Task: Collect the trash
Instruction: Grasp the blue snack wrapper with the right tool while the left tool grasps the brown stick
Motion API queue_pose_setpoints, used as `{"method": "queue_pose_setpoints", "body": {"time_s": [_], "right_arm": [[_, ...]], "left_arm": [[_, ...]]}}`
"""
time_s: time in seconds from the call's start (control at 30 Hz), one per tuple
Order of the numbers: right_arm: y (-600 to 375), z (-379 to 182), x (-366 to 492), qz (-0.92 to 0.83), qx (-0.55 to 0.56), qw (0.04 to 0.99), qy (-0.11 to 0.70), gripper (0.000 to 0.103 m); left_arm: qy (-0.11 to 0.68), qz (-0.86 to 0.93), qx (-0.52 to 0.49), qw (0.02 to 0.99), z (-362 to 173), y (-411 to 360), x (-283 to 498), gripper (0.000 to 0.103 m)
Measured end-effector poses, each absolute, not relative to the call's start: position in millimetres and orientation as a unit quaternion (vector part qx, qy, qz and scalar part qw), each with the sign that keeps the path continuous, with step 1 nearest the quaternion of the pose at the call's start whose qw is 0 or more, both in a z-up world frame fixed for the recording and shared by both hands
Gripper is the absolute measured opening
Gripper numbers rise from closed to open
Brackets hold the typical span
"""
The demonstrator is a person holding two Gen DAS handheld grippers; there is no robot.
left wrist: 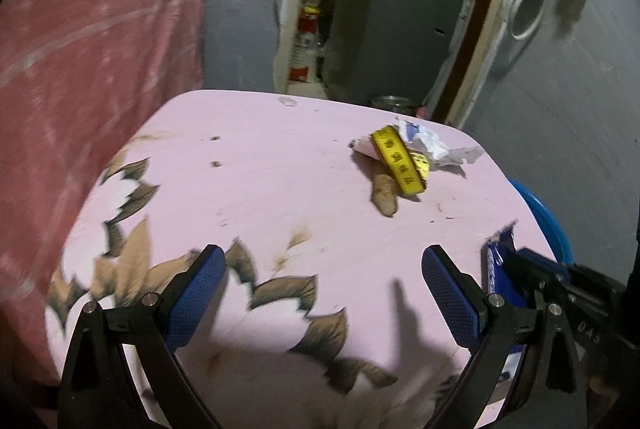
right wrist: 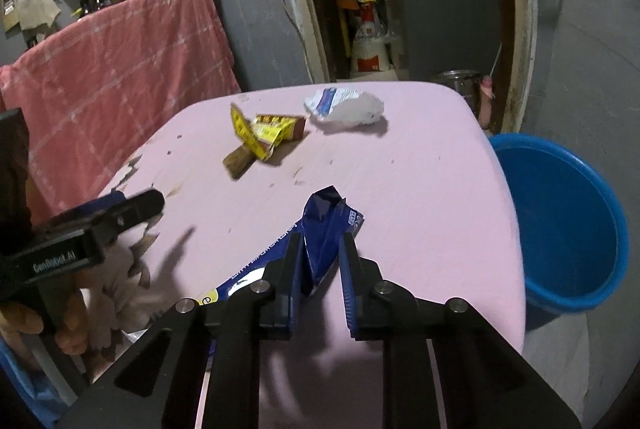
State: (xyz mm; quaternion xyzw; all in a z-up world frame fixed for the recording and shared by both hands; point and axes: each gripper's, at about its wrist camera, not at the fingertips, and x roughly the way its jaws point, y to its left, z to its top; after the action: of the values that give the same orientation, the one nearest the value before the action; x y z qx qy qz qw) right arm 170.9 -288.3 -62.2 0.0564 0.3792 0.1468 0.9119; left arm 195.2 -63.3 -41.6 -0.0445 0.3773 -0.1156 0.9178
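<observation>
Pink table: my right gripper clenched on blue wrapper at near edge; my left gripper released, holding nothing. Yellow wrapper, crumpled white paper farther back. Blue basin beside table.

Glossy foil wrapper — crumpled paper — smooth plastic basin; matt pink tabletop; woven cloth.
</observation>
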Motion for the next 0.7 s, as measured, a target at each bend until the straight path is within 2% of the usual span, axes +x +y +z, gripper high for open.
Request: {"method": "queue_pose_setpoints", "body": {"time_s": [0.17, 0.43, 0.67, 0.7], "right_arm": [[-301.2, -59.0, 190.2, 0.154, 0.067, 0.913, 0.372, 0.015], [-310.6, -54.7, 208.6, 0.157, 0.055, 0.920, 0.356, 0.015], [-314.9, -58.6, 212.6, 0.165, 0.062, 0.920, 0.351, 0.015], [-314.8, -59.1, 213.0, 0.166, 0.063, 0.920, 0.350, 0.015]], "left_arm": [[0.392, -0.135, -0.046, 0.909, -44.9, -76.4, 217.5, 0.093], [0.422, -0.146, -0.043, 0.894, -50.7, -93.5, 246.4, 0.065], [0.433, -0.130, -0.018, 0.892, -52.5, -106.1, 264.2, 0.055], [0.434, -0.132, -0.018, 0.891, -52.7, -107.5, 265.2, 0.051]]}}
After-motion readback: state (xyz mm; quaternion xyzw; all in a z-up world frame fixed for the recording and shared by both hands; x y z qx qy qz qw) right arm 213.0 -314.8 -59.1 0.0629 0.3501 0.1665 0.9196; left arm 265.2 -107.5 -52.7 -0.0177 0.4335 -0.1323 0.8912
